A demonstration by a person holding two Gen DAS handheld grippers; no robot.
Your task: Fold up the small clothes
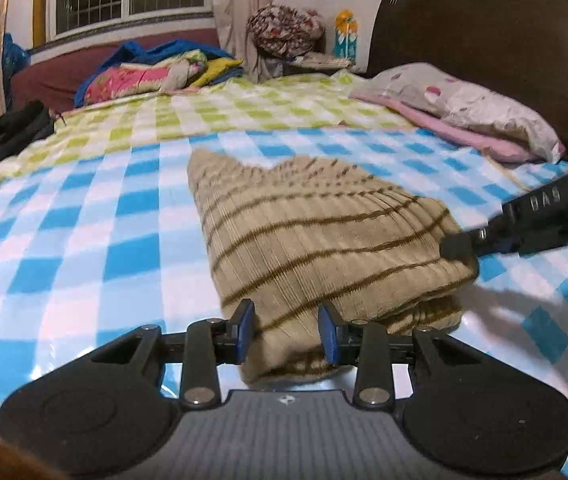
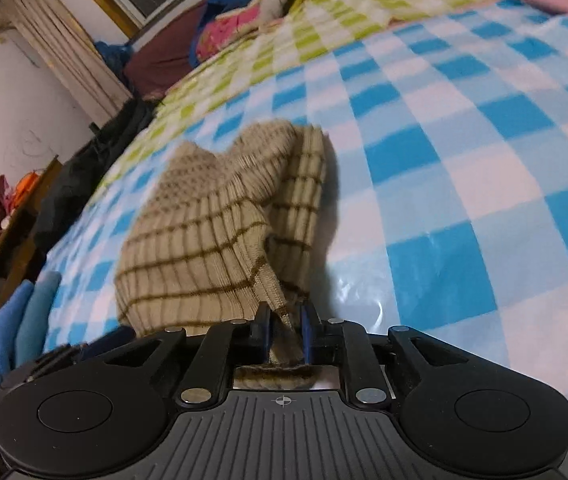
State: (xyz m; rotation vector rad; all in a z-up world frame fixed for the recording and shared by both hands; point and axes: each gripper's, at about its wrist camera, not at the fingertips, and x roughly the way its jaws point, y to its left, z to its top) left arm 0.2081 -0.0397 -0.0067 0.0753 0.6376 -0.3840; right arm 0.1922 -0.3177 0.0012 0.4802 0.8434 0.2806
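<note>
- The striped sweater [image 1: 315,248] lies partly folded on the blue checked sheet [image 1: 84,240] of the bed, bunched into a thick wedge with doubled layers along its near edge.
- My right gripper [image 2: 286,328] is clenched on a ribbed edge of the sweater; knit runs between the two jaws and back under the camera, so I judge this a firm pinch.
- My left gripper [image 1: 287,330] straddles the near corner of the sweater. The jaws stand apart with cloth between them, and I see a gap on each side, so I take them as released, not pinching.
- In my left view the right gripper reaches in from the right and meets the sweater's far right corner.
- To do this fold well, I judge I should close the left jaws on the corner before lifting, keep both hands level, and carry the edge over evenly so the stripes line up and no layer slips out.
- Farther off lie a pillow [image 1: 467,108] by the headboard [image 1: 483,28] and a pile of bright cloth [image 1: 152,74] near the window.
</note>
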